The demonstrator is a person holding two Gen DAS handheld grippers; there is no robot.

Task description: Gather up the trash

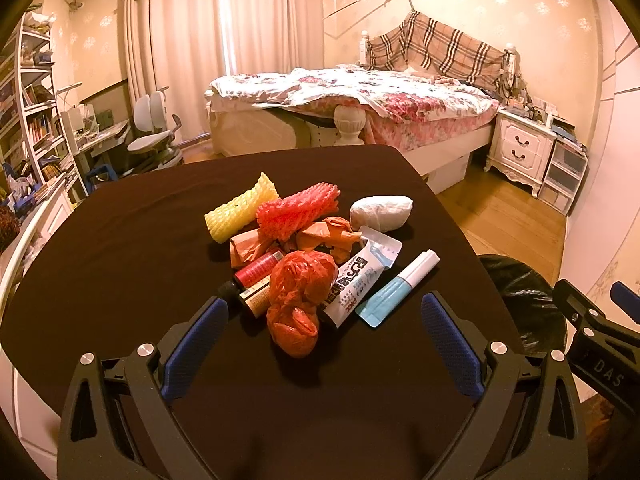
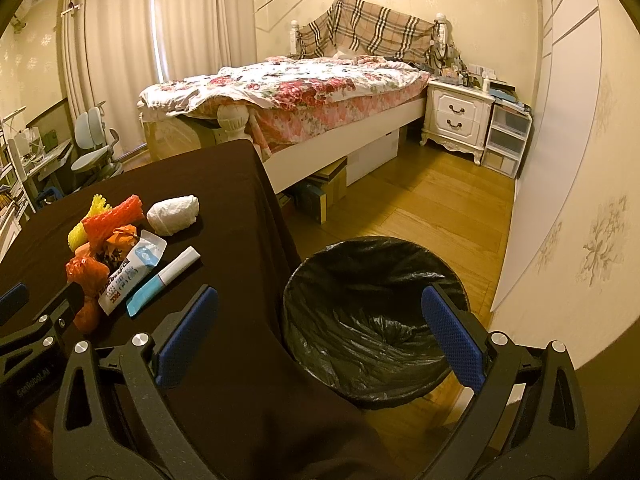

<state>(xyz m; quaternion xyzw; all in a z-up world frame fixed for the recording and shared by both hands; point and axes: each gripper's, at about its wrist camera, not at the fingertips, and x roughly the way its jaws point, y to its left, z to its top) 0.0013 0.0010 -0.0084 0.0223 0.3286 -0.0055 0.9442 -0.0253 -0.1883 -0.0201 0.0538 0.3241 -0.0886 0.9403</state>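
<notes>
A pile of trash lies on the dark brown table [image 1: 120, 248]: a crumpled orange plastic bag [image 1: 298, 300], a white tube with printed text [image 1: 352, 288], a blue and white packet [image 1: 396, 288], a red foam net [image 1: 298, 210], a yellow foam net [image 1: 240, 210], a white wad [image 1: 380, 208], and a red-labelled bottle [image 1: 256, 270]. My left gripper [image 1: 324, 332] is open, its fingers on either side of the orange bag's near end. My right gripper [image 2: 320, 328] is open and empty, hovering over the table's right edge and the black-lined bin [image 2: 376, 320].
The bin stands on the wooden floor [image 2: 420, 204] right of the table [image 2: 224, 208]. A bed [image 1: 360, 96] is behind the table, a nightstand [image 1: 520, 144] at the right, a desk and chair [image 1: 152, 136] at the left.
</notes>
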